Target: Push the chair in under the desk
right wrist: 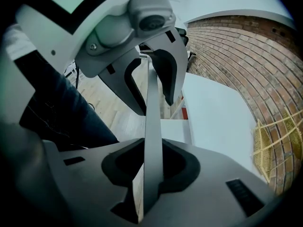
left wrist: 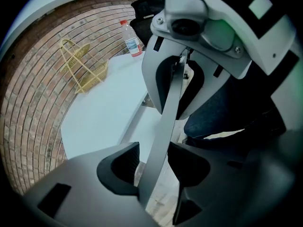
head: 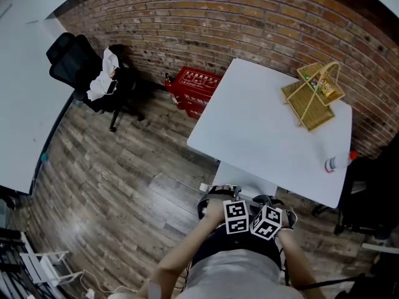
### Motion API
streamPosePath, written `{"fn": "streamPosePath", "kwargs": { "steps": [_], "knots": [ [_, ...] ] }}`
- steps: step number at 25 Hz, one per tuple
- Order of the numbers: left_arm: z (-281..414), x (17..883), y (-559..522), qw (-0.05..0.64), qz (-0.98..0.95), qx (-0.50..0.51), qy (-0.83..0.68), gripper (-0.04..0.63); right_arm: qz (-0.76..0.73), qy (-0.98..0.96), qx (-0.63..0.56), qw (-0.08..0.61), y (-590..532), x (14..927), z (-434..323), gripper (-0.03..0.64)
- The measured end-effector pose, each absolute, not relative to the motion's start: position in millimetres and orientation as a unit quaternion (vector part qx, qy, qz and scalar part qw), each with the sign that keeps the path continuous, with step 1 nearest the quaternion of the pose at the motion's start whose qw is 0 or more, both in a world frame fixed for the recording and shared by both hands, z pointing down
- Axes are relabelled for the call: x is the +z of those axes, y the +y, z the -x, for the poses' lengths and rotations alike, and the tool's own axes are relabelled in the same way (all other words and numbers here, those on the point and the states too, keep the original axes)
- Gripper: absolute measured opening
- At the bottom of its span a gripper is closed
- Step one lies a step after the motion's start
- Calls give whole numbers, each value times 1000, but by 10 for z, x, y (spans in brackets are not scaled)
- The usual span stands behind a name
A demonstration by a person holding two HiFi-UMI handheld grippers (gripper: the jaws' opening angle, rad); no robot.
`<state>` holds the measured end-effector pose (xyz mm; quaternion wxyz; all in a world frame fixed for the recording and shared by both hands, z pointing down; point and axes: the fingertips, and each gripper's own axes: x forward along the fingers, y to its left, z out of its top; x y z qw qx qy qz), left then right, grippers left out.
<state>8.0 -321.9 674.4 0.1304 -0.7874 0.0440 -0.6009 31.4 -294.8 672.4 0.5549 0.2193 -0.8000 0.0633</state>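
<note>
Our left gripper (left wrist: 154, 170) and right gripper (right wrist: 152, 168) each pinch the thin grey rail (left wrist: 166, 117) of the grey-framed black chair (head: 211, 199), which stands at the white rectangular desk's (head: 262, 129) near edge.

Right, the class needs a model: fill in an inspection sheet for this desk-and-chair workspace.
Surface: white desk, near the brick wall.
Job's things: chair back, a thin grey edge at the desk's near side.
Clutter: wicker basket and plastic bottle on the desk.
Grippers: left claw and right claw both shut on the chair back.
Cables: white lead on the wood floor.
Surroundings: black office chair, red box.
</note>
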Motion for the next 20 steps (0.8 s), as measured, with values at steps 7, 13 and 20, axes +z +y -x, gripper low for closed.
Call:
{"fn": "streamPosePath", "kwargs": {
  "steps": [7, 13, 20],
  "knots": [
    [-127, 6753, -3397, 133, 786, -603, 39, 196, -221, -801, 67, 553, -3126, 6731, -352, 87],
    [-158, 6745, -3577, 129, 784, -606, 37, 196, -220, -800, 74, 553, -3299, 6718, -383, 86],
    [-205, 6736, -3794, 134, 780, -610, 39, 196, -221, -803, 72, 549, -3515, 6703, -430, 87]
  ]
}}
